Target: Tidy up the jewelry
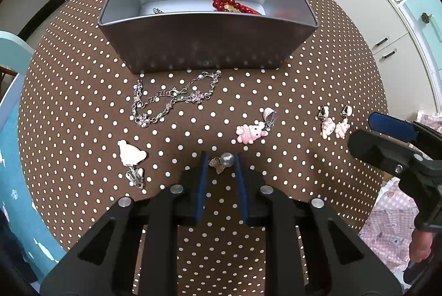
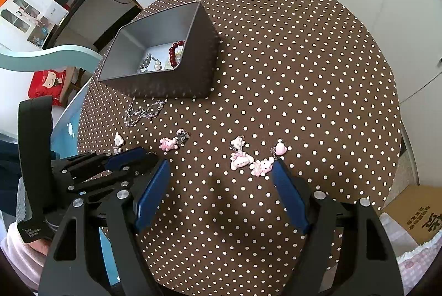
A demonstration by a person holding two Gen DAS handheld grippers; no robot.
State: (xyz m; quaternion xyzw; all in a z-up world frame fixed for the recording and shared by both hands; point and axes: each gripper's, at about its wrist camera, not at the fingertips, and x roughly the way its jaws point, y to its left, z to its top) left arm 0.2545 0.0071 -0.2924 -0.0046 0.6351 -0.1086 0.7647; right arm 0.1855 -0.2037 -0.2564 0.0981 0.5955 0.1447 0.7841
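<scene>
My left gripper point(image 1: 221, 160) points down at the table and is shut on a small pearl earring point(image 1: 224, 160) with a bronze charm, which lies on the cloth between the blue pads. In the right wrist view the left gripper point(image 2: 146, 155) shows at the left. My right gripper point(image 2: 221, 166) stands open just above the cloth, in front of a pair of pink-and-white cartoon earrings point(image 2: 248, 162), with nothing between its fingers. A silver tin box point(image 1: 207, 42) holds a red bead bracelet point(image 1: 229, 4). A silver chain bracelet point(image 1: 171, 100) lies in front of the box.
A pink bunny earring point(image 1: 250, 133) and a white bear earring point(image 1: 131, 155) lie either side of the left gripper. The round table wears a brown polka-dot cloth point(image 2: 304, 75). A pale blue chair point(image 1: 11, 130) stands at the left edge and a cardboard box point(image 2: 414, 213) sits low at the right.
</scene>
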